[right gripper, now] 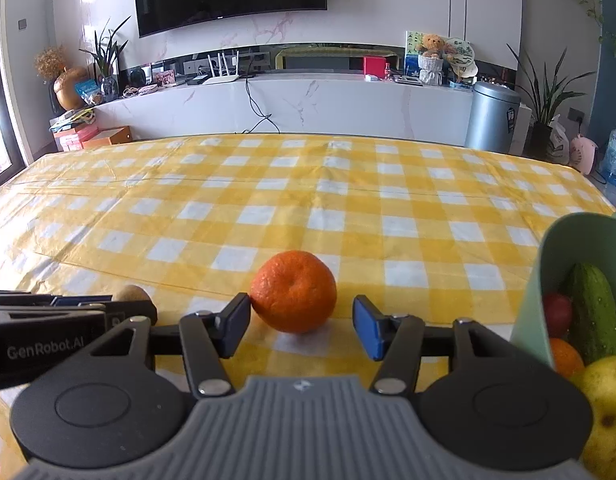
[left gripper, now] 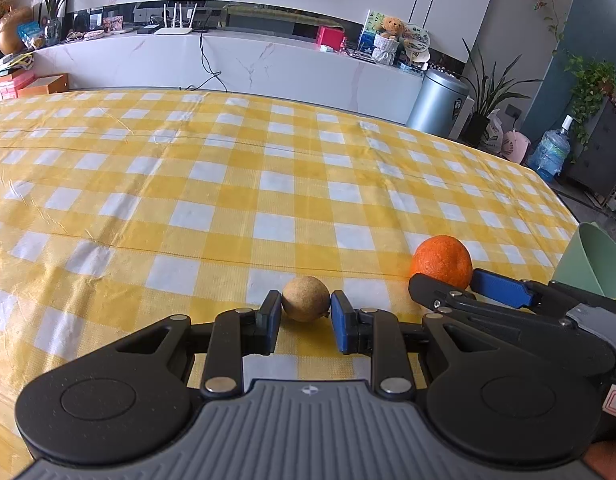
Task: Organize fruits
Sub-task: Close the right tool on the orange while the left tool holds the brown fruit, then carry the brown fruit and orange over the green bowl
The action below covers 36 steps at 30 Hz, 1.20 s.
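Each gripper, left gripper (left gripper: 306,312) and right gripper (right gripper: 302,320), has a ribbed grey base, two round black discs, black linkage arms with silver rivets, and blue pads. White "GenRobot.AI" lettering marks the left one's black side.

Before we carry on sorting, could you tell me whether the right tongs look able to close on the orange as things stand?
Probably yes: the right tongs stand open with the orange between the pads, nothing blocking.
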{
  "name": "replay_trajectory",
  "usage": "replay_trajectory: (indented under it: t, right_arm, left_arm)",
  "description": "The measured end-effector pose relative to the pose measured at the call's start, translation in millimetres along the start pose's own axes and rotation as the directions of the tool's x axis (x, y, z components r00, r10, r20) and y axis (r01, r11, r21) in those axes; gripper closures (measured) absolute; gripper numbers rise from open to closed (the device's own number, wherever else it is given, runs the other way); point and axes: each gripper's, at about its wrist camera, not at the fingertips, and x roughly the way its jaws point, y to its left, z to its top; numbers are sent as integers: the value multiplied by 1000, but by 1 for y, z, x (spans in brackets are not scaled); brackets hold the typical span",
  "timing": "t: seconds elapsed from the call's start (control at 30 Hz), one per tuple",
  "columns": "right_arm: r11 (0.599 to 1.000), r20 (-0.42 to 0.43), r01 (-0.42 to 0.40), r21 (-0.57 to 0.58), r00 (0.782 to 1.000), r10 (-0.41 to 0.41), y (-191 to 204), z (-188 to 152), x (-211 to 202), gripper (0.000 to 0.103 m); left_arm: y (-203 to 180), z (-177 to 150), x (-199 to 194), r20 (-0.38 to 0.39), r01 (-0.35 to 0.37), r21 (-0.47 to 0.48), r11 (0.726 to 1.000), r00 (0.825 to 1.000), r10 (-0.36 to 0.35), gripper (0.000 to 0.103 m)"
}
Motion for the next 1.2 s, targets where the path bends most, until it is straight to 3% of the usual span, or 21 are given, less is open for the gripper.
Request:
replay_trajectory:
  t: [0.1,0.3,1.2]
  right_arm:
    - [1000,-14,-17,12,1000,17,-1,-1,3,58]
    - [999,-11,-25,21,1000,25,-3,-3,2,61]
    - [997,55,-68,24,996,67,0,-8,-68,63]
  left_arm:
    - [-1,0,1,-2,1,1,1000,1000,-1,74]
    - [-1,0,1,-1,4,5,1000,1000,-4,73]
    - [-6,3,-37,51,5,7,1000,999,-6,73]
